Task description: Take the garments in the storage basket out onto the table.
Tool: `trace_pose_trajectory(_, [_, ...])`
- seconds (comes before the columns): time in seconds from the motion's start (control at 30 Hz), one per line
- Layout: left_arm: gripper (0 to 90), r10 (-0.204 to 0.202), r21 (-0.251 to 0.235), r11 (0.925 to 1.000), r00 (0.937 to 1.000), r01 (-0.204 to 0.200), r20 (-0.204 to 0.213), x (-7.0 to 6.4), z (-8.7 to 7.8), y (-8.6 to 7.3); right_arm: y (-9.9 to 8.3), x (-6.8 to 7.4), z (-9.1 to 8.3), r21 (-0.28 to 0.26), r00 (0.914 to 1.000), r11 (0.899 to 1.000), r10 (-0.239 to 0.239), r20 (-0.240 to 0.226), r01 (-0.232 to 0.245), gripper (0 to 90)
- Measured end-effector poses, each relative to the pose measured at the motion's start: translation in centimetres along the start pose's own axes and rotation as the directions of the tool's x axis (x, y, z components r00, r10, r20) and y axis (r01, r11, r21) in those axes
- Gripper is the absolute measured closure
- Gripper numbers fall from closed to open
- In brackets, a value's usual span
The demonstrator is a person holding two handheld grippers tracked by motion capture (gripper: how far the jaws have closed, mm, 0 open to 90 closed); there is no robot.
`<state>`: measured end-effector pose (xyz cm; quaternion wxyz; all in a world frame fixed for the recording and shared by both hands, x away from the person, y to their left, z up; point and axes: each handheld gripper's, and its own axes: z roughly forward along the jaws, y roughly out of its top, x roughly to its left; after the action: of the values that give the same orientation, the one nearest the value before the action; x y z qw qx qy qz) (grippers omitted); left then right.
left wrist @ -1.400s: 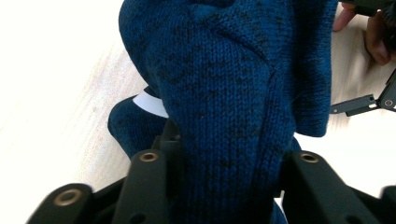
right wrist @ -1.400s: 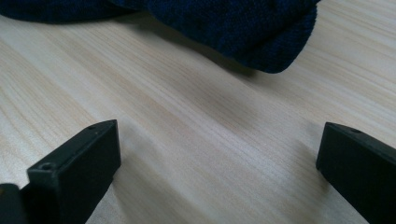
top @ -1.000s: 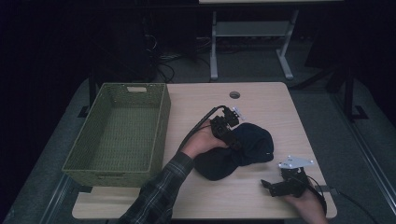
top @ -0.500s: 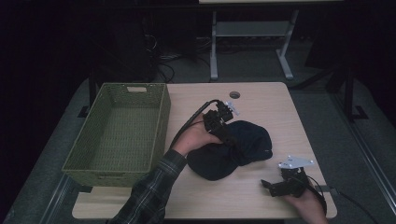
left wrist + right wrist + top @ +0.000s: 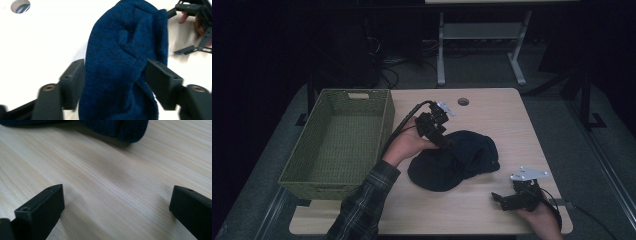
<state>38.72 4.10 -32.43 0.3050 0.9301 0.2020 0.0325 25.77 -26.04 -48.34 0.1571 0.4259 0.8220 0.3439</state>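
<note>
Blue knit hat (image 5: pixel 122 62) between left gripper (image 5: pixel 115 80) jaws

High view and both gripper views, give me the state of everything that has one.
Left tool: jaws closing around a fold of the beanie, grip not confirmed.
Right tool: open, holding nothing, low over the table.
Blue knit beanie: crumpled on the table.
Green woven basket: upright, empty.

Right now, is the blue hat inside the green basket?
No, the blue hat lies on the table beside the green basket, which holds nothing.
</note>
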Motion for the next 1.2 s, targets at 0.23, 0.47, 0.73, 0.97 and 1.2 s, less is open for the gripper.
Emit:
trace_pose_trajectory(0.23, [62.5,-0.01,-0.01,0.9999,0.9999,0.01,0.001,-1.0,-1.1,-2.6,0.0,0.0,0.0,0.0,1.0,1.0,0.0,0.001,0.0,0.0])
trace_pose_trajectory(0.47, [83.4,-0.053,0.002,0.9986,0.9976,0.053,0.043,-1.9,-0.3,-5.1,0.0,0.0,0.0,0.0,1.0,1.0,-0.001,0.001,0.001,0.0])
trace_pose_trajectory(0.73, [89.9,-0.05,0.02,0.9986,0.9963,0.049,0.07,-3.7,1.9,-7.3,0.0,0.0,0.0,0.001,1.0,1.0,0.0,0.001,0.0,0.0])
trace_pose_trajectory(0.97, [90.0,-0.05,0.038,0.9982,0.9954,0.047,0.082,-4.8,4.1,-9.3,0.0,0.0,0.0,0.002,1.0,1.0,0.002,0.001,-0.002,0.0])
trace_pose_trajectory(1.2, [89.9,-0.049,0.068,0.9968,0.9962,0.044,0.072,-4.9,5.8,-10.6,0.0,0.1,0.0,0.003,1.0,1.0,0.001,0.003,-0.001,0.0])
